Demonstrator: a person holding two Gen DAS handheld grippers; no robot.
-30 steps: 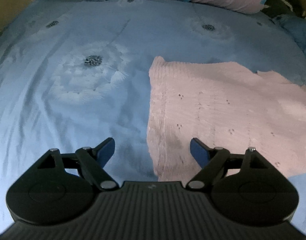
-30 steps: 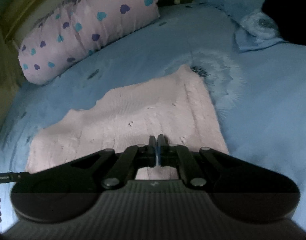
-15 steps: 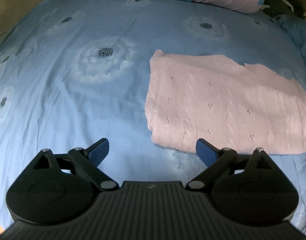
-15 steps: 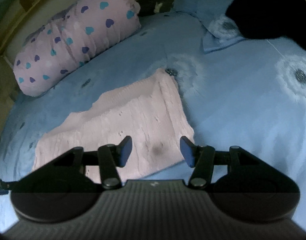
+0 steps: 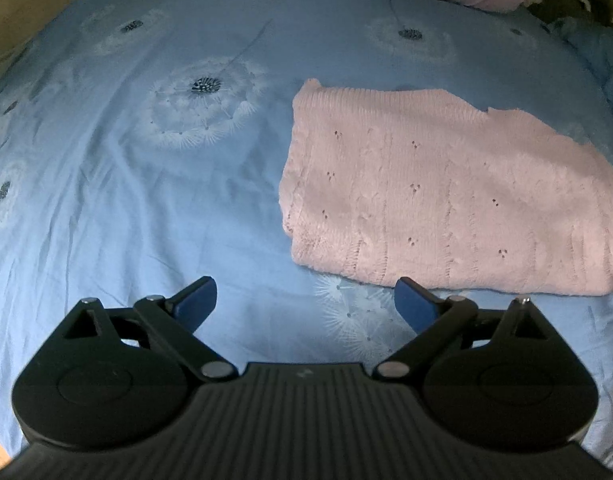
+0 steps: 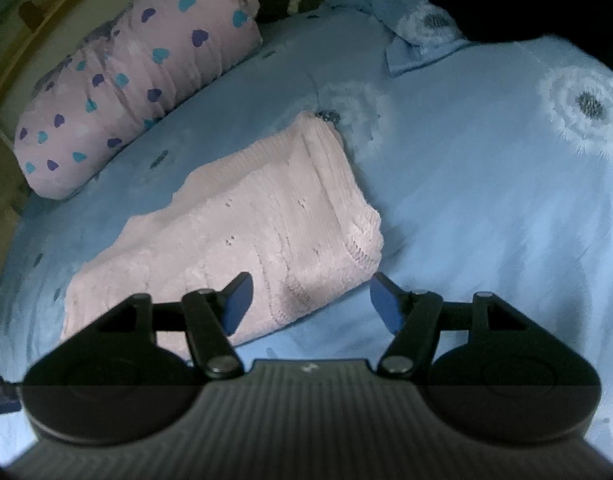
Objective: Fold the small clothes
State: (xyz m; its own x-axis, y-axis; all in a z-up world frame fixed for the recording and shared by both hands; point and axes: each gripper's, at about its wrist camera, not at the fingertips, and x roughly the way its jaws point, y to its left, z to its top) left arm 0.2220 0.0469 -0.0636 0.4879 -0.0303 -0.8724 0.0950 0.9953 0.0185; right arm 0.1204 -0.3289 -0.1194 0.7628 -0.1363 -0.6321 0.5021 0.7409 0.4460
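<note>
Pink knit [image 5: 446, 196] is laid folded on the blue sheet [image 5: 146, 220], long axis approx. left-right, ahead and right of the left gripper [image 5: 305, 300]. Right gripper [image 6: 309, 300] is nearer, at its corner, prob. not touching. Right jaws were just opened, nothing between; left jaws wide, empty.

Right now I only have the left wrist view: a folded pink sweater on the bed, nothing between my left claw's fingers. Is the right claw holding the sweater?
Observer: No. The right claw has just been opening and its pads press on nothing. The sweater lies free on the bed, its near corner just ahead of the fingers.
Operator: Anything else over there that I can't see?
Observer: Yes. Something black, perhaps a garment, lies at the far right on a blue pillow. I can't tell what it is.
</note>
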